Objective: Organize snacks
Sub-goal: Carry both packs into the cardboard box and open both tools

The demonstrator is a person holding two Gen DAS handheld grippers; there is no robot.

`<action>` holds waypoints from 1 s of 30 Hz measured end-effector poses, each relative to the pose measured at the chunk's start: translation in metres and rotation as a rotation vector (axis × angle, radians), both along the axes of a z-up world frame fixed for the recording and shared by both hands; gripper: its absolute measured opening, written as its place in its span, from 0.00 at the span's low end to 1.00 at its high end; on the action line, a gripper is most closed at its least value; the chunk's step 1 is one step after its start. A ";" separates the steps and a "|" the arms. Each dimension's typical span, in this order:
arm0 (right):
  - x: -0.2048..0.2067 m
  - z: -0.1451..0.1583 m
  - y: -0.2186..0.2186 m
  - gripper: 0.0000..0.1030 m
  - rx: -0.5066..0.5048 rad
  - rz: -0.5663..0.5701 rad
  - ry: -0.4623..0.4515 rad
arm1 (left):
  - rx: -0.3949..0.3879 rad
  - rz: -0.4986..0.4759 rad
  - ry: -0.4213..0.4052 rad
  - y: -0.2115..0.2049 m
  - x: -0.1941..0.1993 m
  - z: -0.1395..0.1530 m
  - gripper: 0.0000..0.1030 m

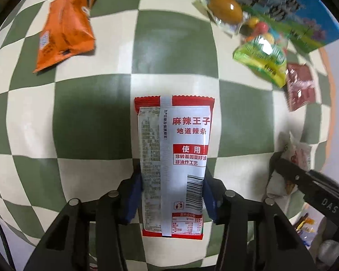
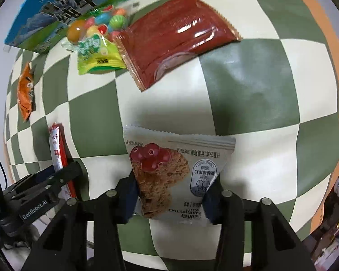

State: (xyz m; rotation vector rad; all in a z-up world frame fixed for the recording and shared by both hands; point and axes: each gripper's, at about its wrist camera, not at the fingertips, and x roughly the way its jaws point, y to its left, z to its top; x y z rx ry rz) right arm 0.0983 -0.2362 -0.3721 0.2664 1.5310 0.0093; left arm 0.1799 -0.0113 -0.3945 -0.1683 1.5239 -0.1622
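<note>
Above a green-and-cream checked tablecloth (image 1: 169, 52), 2 handheld grippers each carry 1 snack: the left gripper (image 1: 172, 199) is clamped on the lower half of a red-and-white spicy-strip packet (image 1: 173, 158), its blue pads pressing the packet's 2 long edges; the right gripper (image 2: 170, 199) pinches a grey cranberry oat cookie pouch (image 2: 171, 176) near its bottom corner, the pouch tilted and puckered at the hold.

Both packets appear lifted clear of the cloth, which suggests a carry toward the cluster beside the blue-and-green milk carton (image 2: 56, 6); there a dark red flat pack (image 2: 174, 38), a lime-green sachet (image 2: 97, 56) and a clear bag of coloured candy balls (image 2: 97, 24) lie touching or overlapping, while an orange crinkled bag (image 1: 65, 27) sits well apart on the far left.

To finish the step well, each packet is best lowered flat onto a bare square near its kin before the jaws part, since the glossy film is slick and could slide or skew in a loose grip; the cookie inside the pouch looks brittle, so pressure should stay light; the long strip packet is limp and may sag at its free end, so it wants setting down end first.
</note>
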 end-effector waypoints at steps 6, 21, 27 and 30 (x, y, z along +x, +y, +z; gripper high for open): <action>0.006 0.032 -0.007 0.46 0.062 -0.004 -0.057 | -0.035 -0.012 -0.103 0.002 0.009 0.061 0.42; 0.158 0.203 -0.013 0.46 0.145 0.051 -0.378 | -0.096 -0.085 -0.346 -0.042 0.202 0.218 0.43; 0.277 0.201 -0.024 0.46 0.044 0.045 -0.338 | -0.001 -0.078 -0.240 -0.052 0.295 0.177 0.43; 0.320 0.183 -0.027 0.46 -0.009 0.049 -0.298 | 0.042 -0.066 -0.183 -0.047 0.330 0.149 0.44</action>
